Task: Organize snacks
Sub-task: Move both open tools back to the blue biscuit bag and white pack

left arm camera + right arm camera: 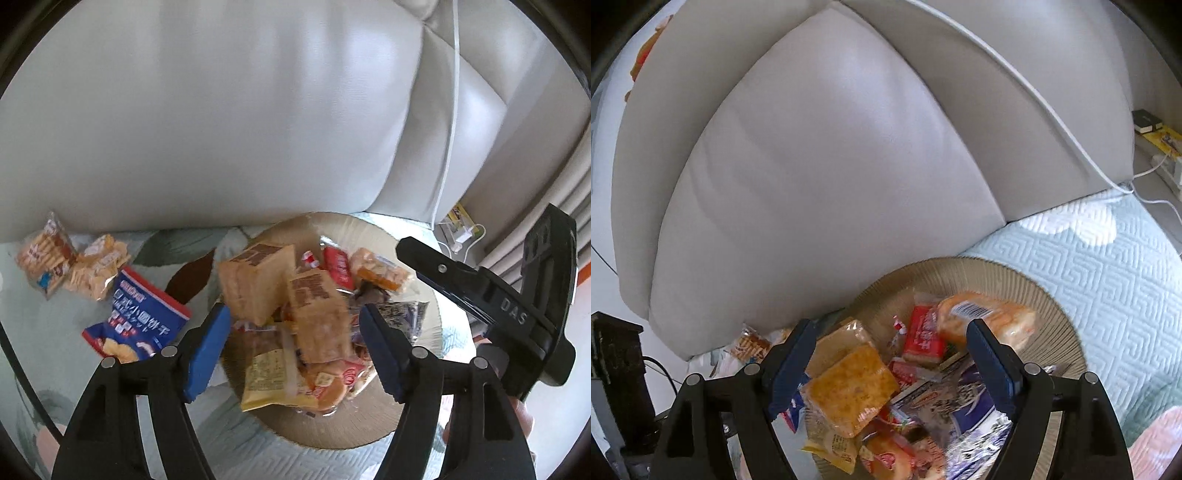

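Both pairs of tongs hang over the round, ribbed beige paper plate [332, 432], which sits on a pale green quilted bedcover [1108, 280] against a white padded headboard [221, 110] and carries a loose heap of wrapped snacks. The left gripper [295, 354] stands with its blue pads spread wide and pressing on nothing; two tan square cracker packets [258, 280] lie between and just beyond its fingertips, tumbled at odd angles. The right gripper [892, 365] is likewise parted and empty, an orange-brown square cracker packet [849, 391] lying just inside its left pad.

What the next move seems to turn on is the snacks not yet on the plate: a blue-and-red biscuit bag [136, 317] lies on the bedcover just off the plate's left rim, its long axis running diagonally away from the left gripper, and two clear packs of small yellow crackers [70, 262] sit farther left, near the foot of the headboard. All three lie on the left gripper's side (the right one sees only a scrap of them past its left finger), so the left hand is judged the nearer.

The bedcover around the bag is open, giving room to come down across its short side. The headboard crowds the clear packs from behind. The right gripper's black body [509, 302] reaches in over the plate's right rim, so the two could knock if both work the heap.
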### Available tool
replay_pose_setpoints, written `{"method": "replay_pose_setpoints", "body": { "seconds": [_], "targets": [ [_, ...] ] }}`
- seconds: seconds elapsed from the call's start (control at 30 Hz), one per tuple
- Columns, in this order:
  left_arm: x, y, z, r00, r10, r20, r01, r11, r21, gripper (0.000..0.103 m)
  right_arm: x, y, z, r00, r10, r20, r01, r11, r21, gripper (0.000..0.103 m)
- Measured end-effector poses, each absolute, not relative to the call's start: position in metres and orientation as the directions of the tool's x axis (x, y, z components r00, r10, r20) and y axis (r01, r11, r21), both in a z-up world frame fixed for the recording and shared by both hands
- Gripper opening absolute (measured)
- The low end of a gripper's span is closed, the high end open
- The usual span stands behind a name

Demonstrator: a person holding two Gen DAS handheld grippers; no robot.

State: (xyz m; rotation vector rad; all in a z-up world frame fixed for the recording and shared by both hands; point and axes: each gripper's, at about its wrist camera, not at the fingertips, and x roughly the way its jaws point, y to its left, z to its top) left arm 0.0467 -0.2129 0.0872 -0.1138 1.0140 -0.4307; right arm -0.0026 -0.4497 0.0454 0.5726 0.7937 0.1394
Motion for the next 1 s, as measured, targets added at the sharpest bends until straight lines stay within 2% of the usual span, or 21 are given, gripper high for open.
{"method": "replay_pose_setpoints", "body": {
  "seconds": [0.27, 0.5, 0.7, 0.8, 0.9, 1.0],
  "targets": [
    [0.061, -0.158, 0.088, 0.469, -0.353, -0.81, 0.188, 0.935, -0.3, 0.07, 0.014, -0.392, 0.048, 0.675, 0.336, -0.658, 0.026, 0.879, 0.476, 0.082],
    [0.079, -0.067, 0.095, 0.533, -0.264, -0.804, 0.058, 0.959, -0.277, 0.07, 0.027, -0.325, 0.066, 0.644, 0.393, -0.657, -0.074, 0.886, 0.457, 0.082],
    [0.082, -0.002, 0.071, 0.515, -0.216, -0.83, -0.011, 0.966, -0.258, 0.07, 0.018, -0.249, 0.045, 0.551, 0.445, -0.706, -0.149, 0.885, 0.442, 0.082],
    [0.079, 0.01, 0.055, 0.474, -0.252, -0.844, 0.016, 0.961, -0.277, 0.07, 0.005, -0.213, 0.027, 0.484, 0.455, -0.748, -0.189, 0.888, 0.418, 0.082],
    [0.073, 0.002, 0.04, 0.431, -0.293, -0.854, 0.094, 0.955, -0.281, 0.07, -0.01, -0.19, 0.001, 0.427, 0.403, -0.809, -0.198, 0.915, 0.351, 0.082],
    [0.068, -0.02, 0.022, 0.383, -0.319, -0.867, 0.161, 0.947, -0.278, 0.07, -0.021, -0.186, -0.028, 0.4, 0.265, -0.877, -0.15, 0.963, 0.223, 0.082]
  ]
}}
